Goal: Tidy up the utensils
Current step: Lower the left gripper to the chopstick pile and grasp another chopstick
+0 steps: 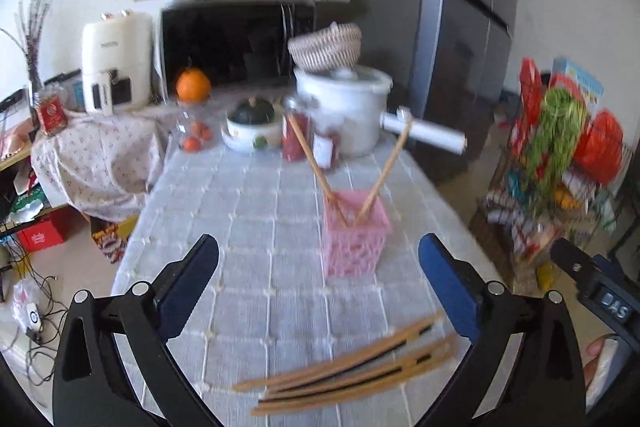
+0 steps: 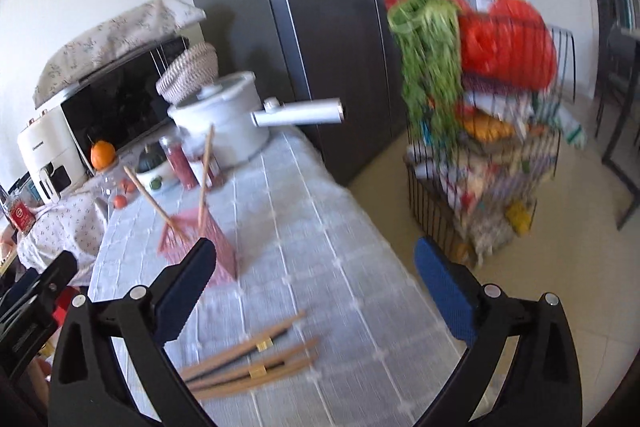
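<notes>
**Left wrist view: two chopsticks in the holder, the rest loose on the table**

Left wrist view: left gripper (image 1: 319, 267) spread wide, nothing between its blue pads, aimed down across the quilted white table (image 1: 248, 227). Pink holder (image 1: 354, 233) upright at centre frame, beyond the fingertips and well clear of them. Two chopsticks (image 1: 316, 167) standing in it, leaning apart in a V, probably because the holder is roomy and nearly empty. Loose chopsticks (image 1: 352, 375) lying flat in a rough bundle at the lower centre, nearer the camera than the holder, below the right-hand finger. Part of the right gripper and a bit of a hand at the lower right edge.

Right wrist view: right gripper (image 2: 315, 267) equally wide, empty. Same bundle (image 2: 252, 363) at the lower centre, between the fingers but lower in the frame; holder (image 2: 224, 251) partly hidden behind the left-hand finger at centre left. Motion blur throughout.

White pot (image 1: 344, 107), jars, bowl and fruit crowded at the upper centre, away from the work.

Judged: sorting under way, most pieces still to go. Bundle lying almost crosswise to both grippers, a fair line for pinching a stick across its width.
</notes>
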{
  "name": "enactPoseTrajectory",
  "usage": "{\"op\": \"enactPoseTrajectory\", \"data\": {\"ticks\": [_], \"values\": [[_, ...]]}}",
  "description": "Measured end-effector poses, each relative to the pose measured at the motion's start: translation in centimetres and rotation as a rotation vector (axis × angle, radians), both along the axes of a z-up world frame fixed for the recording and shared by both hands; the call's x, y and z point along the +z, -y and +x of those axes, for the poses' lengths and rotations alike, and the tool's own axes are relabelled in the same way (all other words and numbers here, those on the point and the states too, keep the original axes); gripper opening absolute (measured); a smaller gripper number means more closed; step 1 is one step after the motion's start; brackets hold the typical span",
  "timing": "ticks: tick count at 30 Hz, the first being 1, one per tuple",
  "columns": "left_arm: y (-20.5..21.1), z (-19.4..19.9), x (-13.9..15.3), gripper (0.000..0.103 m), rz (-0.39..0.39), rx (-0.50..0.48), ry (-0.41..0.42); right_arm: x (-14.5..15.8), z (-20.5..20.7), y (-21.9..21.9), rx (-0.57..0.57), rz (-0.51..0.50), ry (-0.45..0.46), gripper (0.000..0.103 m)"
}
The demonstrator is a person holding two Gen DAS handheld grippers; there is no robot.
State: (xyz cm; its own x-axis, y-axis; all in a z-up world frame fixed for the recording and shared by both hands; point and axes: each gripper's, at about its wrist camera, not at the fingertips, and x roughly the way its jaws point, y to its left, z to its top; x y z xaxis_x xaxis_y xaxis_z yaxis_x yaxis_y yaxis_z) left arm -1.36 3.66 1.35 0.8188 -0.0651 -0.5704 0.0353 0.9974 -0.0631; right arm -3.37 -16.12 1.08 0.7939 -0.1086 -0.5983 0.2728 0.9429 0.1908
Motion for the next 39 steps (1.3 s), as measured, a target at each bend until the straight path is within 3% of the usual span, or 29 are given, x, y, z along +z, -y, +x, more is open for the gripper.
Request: {"op": "enactPoseTrajectory", "data": {"ticks": [8,15,18,23,26,31,39], "values": [[1.9,1.3,-2.7,0.096,0.056,-0.064,-0.131,-4.9,-1.4,1.7,0.055,0.103,-0.186,0.097],[5.9,6.2,-7.5,0.096,0.093,-0.314,-0.557,-8.4,-2.4,4.6,0.024,0.312,-0.303,0.097],[7.5,7.5,-9.4,0.096,0.126,-0.357,-0.658,-9.2,-2.6,5.7,0.0,0.341,-0.321,0.097],[9.8,9.9,-11.9,0.096,0.071,-0.411,-0.792,-10.2,-2.3,6.5,-0.006,0.38,-0.345,0.097],[11.8,10.9,-12.8,0.091,0.082,-0.435,-0.809,-10.9,-2.0,6.9,-0.001,0.426,-0.369,0.097],[15.0,12.1,-13.6,0.066,0.175,-0.511,-0.84,-11.4,-1.9,7.6,-0.012,0.474,-0.384,0.097],[17.2,13.1,-15.0,0.044,0.318,-0.601,-0.888,-12.0,-1.8,8.0,-0.012,0.514,-0.403,0.097]]}}
